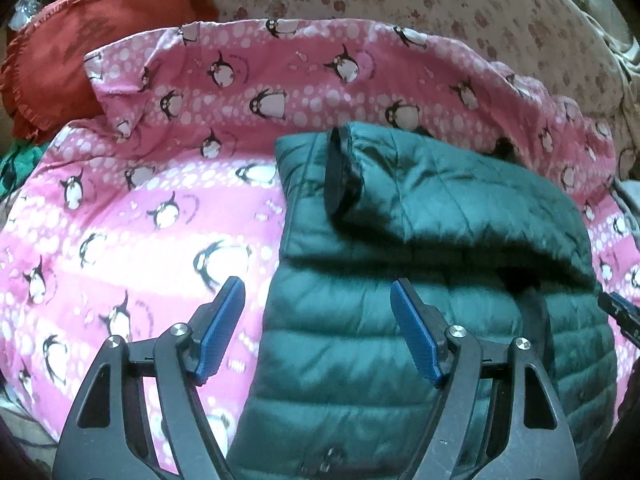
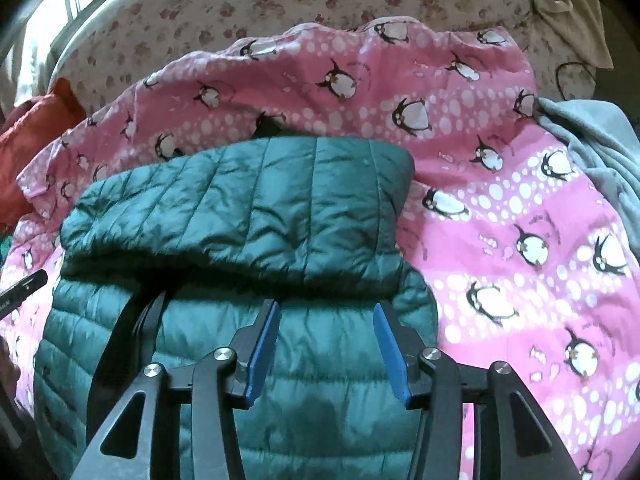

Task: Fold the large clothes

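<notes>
Jacket (image 1: pixel 420 320), teal quilted puffer, is lying on the pink penguin blanket (image 1: pixel 140 220) spread over the bed, its top part folded down over the body and a dark-edged sleeve cuff (image 1: pixel 340 168) sticking up on the fold. Left claw (image 1: pixel 318 328) is hovering with jaws apart over the jacket's left edge, one blue pad over blanket, the other over quilting, gripping nothing. Right claw (image 2: pixel 326 350) is hanging jaws apart over the jacket body just below the fold, also holding nothing. Each claw's tip is showing at the frame edge of the other wrist view. Around it: red ruffled pillow (image 1: pixel 80 52) is sitting off the blanket's far-left corner, floral bedsheet (image 2: pixel 320 4) is running along the far edge, grey fleece cloth (image 2: pixel 600 152) is overlapping the blanket's right edge. Dark strap (image 2: pixel 132 320) is lying across the jacket's left side, just beside the right claw's left finger.
</notes>
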Available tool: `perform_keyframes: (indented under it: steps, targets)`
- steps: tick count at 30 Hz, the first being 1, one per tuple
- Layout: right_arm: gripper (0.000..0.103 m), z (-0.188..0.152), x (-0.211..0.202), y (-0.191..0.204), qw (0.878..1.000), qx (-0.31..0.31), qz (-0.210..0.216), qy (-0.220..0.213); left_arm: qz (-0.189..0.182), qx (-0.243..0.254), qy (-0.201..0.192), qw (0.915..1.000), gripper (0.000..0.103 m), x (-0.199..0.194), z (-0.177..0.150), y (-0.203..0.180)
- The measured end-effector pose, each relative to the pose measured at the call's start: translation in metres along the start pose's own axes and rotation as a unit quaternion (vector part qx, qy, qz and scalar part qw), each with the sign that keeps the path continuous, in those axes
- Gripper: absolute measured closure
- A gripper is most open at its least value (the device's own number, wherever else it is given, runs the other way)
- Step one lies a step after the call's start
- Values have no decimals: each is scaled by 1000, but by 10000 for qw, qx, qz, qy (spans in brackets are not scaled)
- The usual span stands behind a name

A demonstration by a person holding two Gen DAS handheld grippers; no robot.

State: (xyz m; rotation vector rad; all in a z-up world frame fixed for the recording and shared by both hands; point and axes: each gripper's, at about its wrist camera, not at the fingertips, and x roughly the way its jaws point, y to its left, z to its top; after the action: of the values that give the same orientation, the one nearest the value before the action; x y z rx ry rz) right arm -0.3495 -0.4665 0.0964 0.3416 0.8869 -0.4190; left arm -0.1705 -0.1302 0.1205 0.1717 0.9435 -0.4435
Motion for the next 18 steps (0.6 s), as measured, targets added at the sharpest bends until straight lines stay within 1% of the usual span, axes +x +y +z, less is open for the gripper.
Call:
perform_keyframes:
  steps: [6,18]
  targets:
    - [56,-17,-3,4,9999,-65,4,119,21,-57,65,10000,27,-9,-20,6]
    - [56,-58,-27,3,9996,-95,48,257,55,-40,201,9998,27,-21,-57,19]
